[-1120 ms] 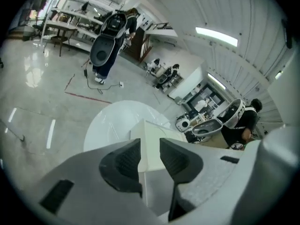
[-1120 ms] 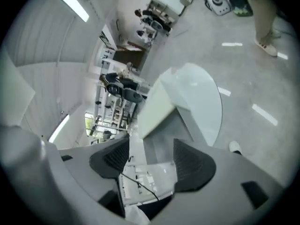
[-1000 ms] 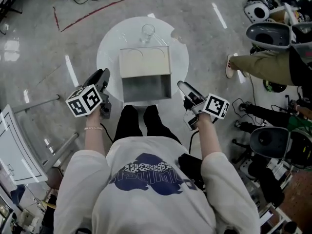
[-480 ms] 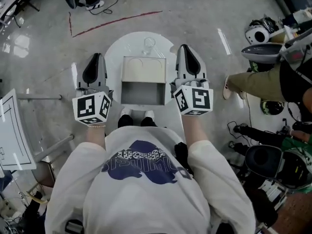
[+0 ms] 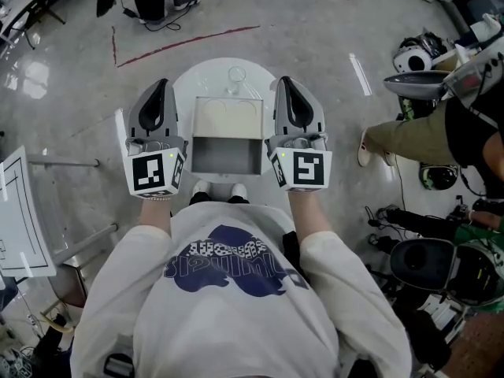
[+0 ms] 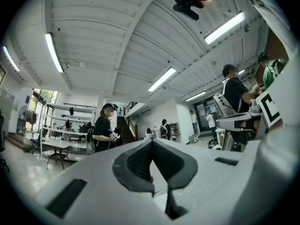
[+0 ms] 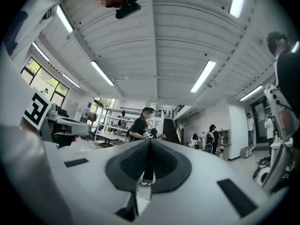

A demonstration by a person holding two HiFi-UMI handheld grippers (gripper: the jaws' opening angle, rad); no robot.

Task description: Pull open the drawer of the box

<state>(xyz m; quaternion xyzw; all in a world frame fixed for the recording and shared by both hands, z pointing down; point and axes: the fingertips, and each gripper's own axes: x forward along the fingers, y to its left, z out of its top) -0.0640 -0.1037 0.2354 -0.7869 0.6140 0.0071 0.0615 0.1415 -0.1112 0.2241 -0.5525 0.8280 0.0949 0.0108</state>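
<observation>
The box has a cream top and stands on a small round white table. Its grey drawer is pulled out toward me and looks empty. My left gripper is held up left of the box, apart from it. Its jaws are closing and meet tip to tip in the left gripper view, with nothing between them. Right of the box, my right gripper is also raised. It is shut on nothing in the right gripper view. Both gripper views look across the room and up to the ceiling.
A clear glass stands on the table behind the box. A person's leg and cluttered gear are on the floor at the right. At the left is a white board. Several people stand far off in the gripper views.
Both grippers rose from beside my lap to stand either side of the box, and their jaws went from open to shut. The drawer stays pulled out.
</observation>
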